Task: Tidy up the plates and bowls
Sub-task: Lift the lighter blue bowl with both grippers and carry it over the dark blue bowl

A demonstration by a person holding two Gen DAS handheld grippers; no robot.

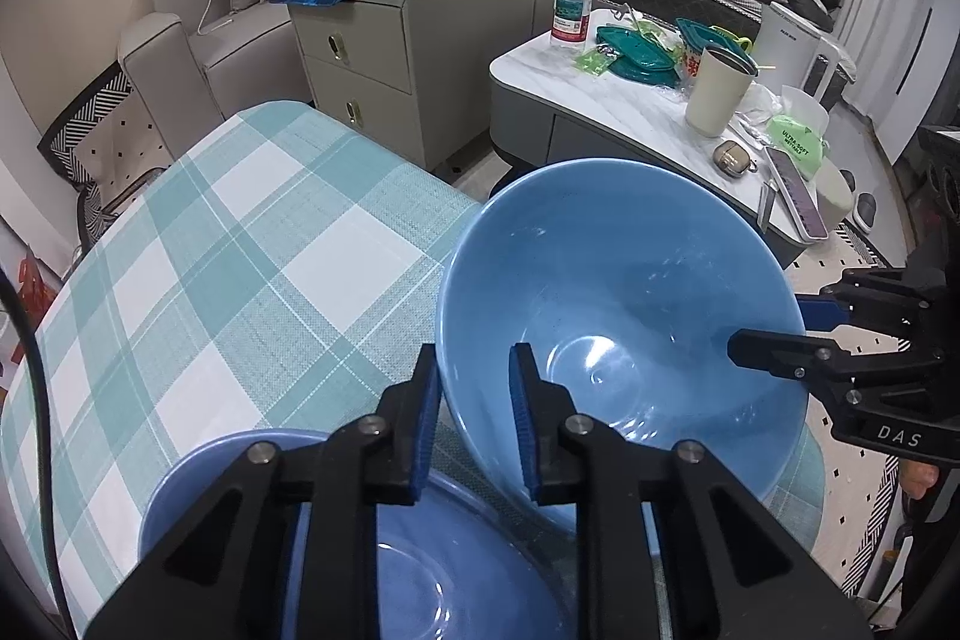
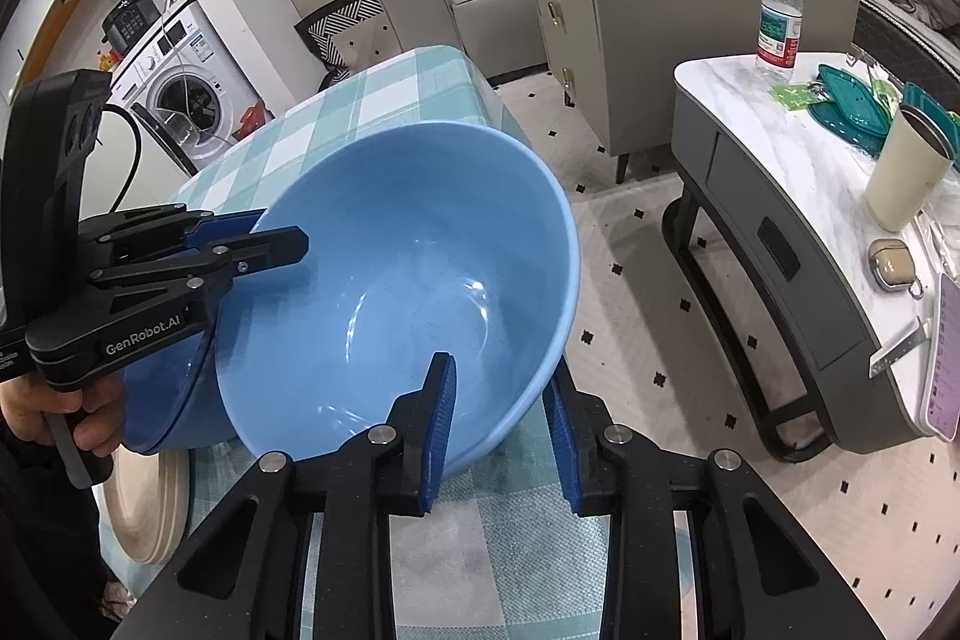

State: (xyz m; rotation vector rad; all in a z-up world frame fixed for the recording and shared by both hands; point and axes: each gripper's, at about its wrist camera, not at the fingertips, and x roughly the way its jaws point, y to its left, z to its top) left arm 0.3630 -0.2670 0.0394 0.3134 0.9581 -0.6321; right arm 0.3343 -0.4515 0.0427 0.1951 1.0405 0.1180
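Both grippers are gripping 1 large light blue bowl [image 1: 624, 316], each on an opposite side of its rim. The left gripper [image 1: 474, 421] is pinching the near-left rim, 1 finger outside the wall and 1 inside, blue pads [image 1: 521, 418] pressing on it. The right gripper [image 2: 501, 430] is doing the same on the opposite rim, its fingers clenched on the wall between them.

The bowl is being held tilted, mouth facing both cameras, above the edge of the tabletop [image 1: 240, 244] under its teal-and-white checked cloth. It is empty, with glare on its inner base.

Just below and left of it, a darker blue bowl [image 1: 252, 484] is sitting on the cloth, partly hidden by the left gripper. In the right wrist view a cream plate [image 2: 144, 502] is showing beyond it, at the tabletop's edge.

A hand [image 2: 54, 403] is wrapping the left gripper's handle.
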